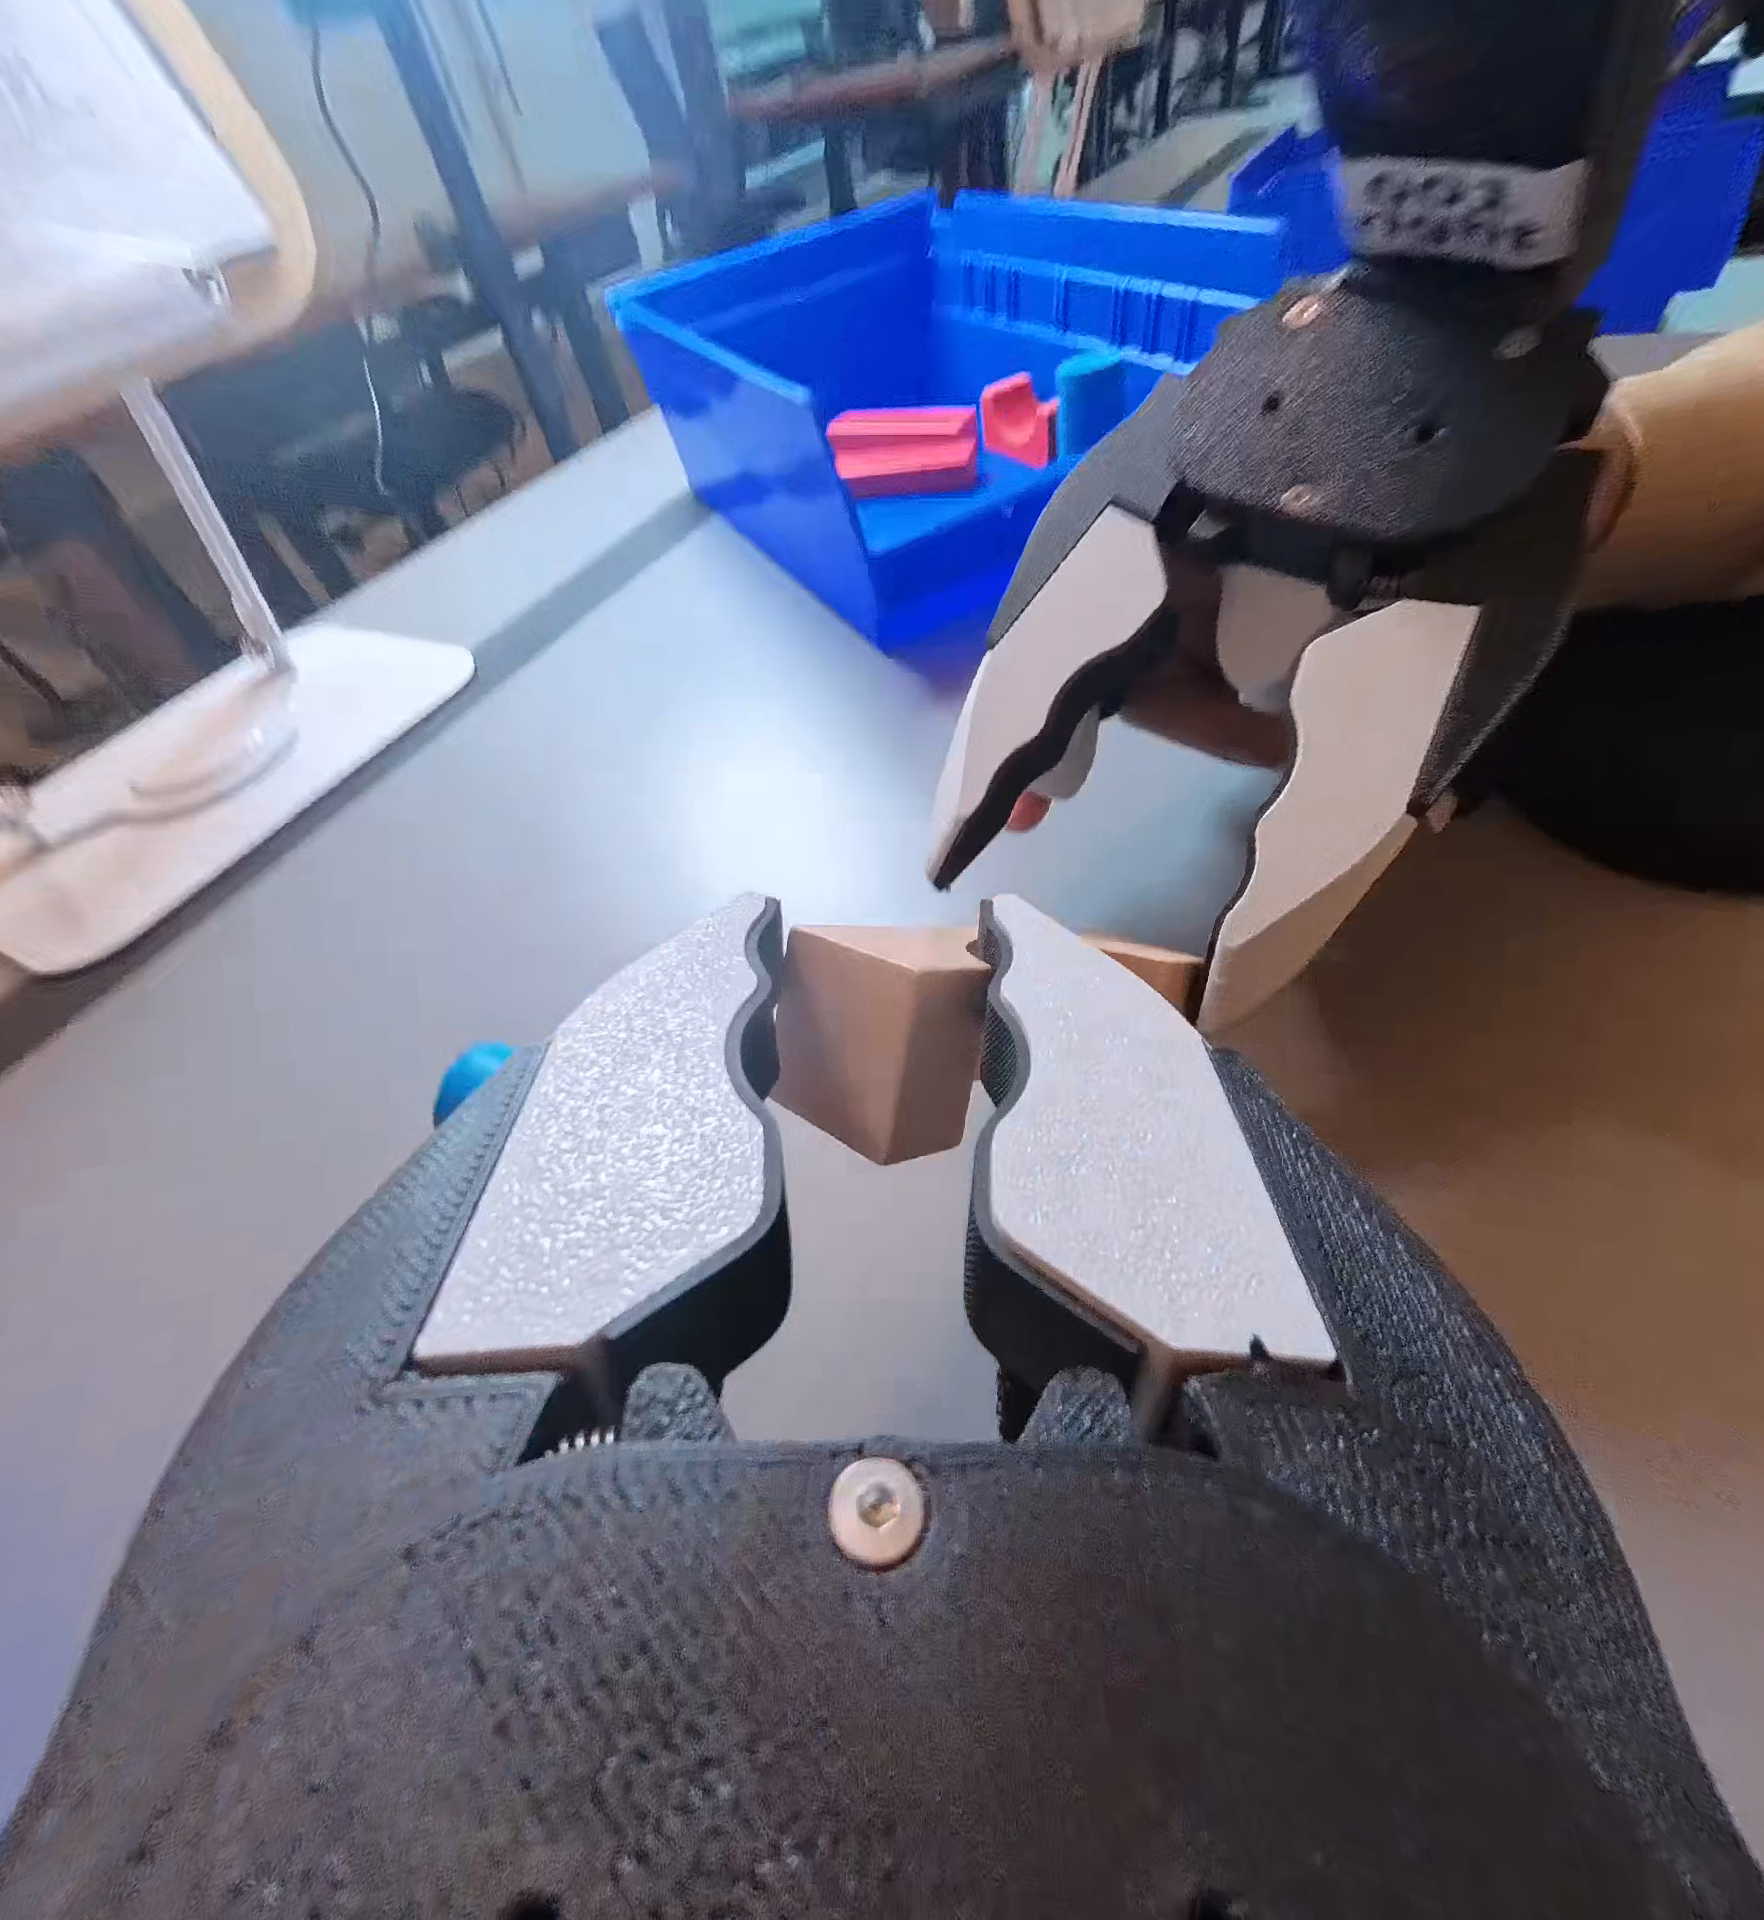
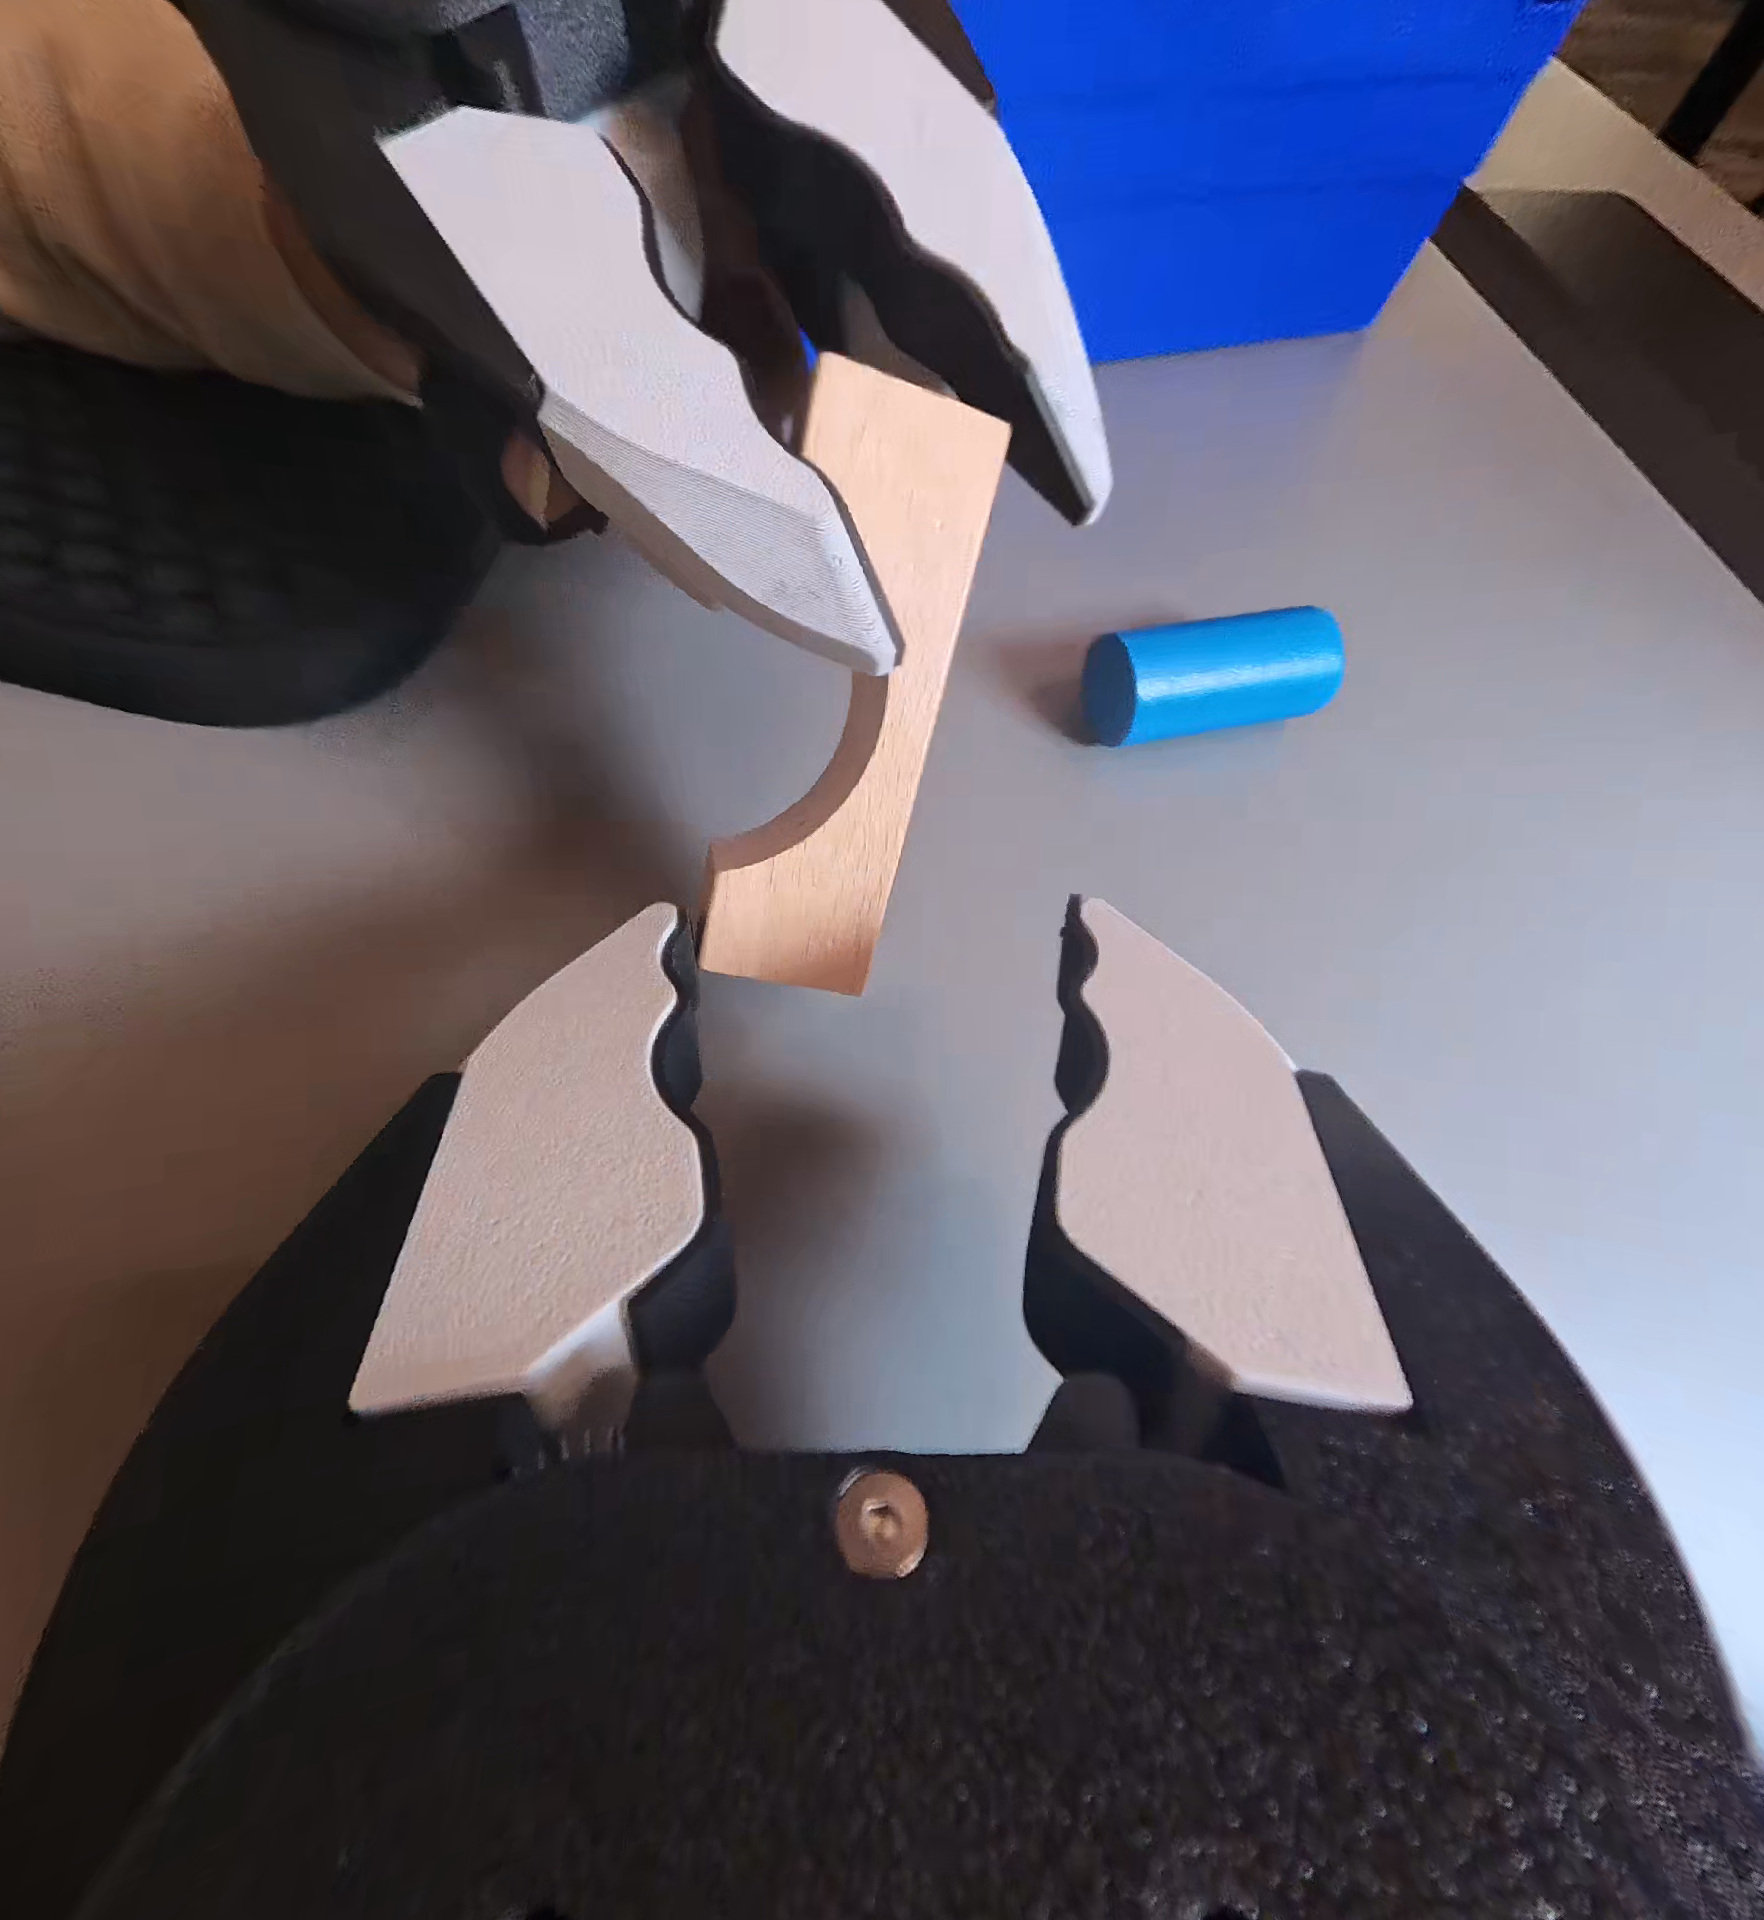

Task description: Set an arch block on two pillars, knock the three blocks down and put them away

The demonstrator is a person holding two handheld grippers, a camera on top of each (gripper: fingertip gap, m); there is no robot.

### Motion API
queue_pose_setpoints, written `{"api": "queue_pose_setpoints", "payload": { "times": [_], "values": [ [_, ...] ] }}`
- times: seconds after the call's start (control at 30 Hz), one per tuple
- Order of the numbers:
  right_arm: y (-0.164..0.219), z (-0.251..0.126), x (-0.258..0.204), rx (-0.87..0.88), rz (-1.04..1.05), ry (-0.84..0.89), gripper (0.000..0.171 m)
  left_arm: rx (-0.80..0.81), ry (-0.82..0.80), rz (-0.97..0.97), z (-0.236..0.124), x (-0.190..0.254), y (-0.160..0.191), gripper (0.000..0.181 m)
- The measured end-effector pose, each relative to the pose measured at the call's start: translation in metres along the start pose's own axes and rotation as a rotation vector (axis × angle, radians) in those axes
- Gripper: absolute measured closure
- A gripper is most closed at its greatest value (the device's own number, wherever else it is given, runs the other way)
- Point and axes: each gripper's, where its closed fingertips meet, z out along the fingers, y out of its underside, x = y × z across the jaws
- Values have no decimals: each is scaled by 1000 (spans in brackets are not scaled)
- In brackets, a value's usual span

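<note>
Your left gripper (image 1: pixel 883 935) is clamping the plain wooden arch block (image 2: pixel 836 717) between its fingers; your right gripper (image 2: pixel 883 914) is gaping empty, blue wooden cylinder (image 2: pixel 1210 675) lying at two o'clock on the grey counter (image 2: pixel 1377 987).

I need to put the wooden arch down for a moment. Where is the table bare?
Bare grey table lies right of the arch block, between the right gripper and the lying blue cylinder. More lies between the clear stand's white base and the blue bin. It is crowded where the left gripper holds the arch.
</note>
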Motion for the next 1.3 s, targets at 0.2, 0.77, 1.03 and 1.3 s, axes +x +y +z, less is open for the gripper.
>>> {"api": "queue_pose_setpoints", "payload": {
  "times": [0.2, 0.77, 1.03, 1.3],
  "values": [
    [-15, -3, -43, 71, -17, -211, 132, 192, 36, 123, -13, 23, -35, 146],
    [-21, -173, 147, 352, 320, 586, 171, 172, -150, 73, -11, -22, -20, 116],
    [-9, -154, 107, 99, 141, 357, 155, 138, -142, 86, -7, -21, -14, 119],
    [105, -126, -22, -637, 109, -282, 116, 104, -126, 88, -2, -20, -6, 122]
  ]
}}
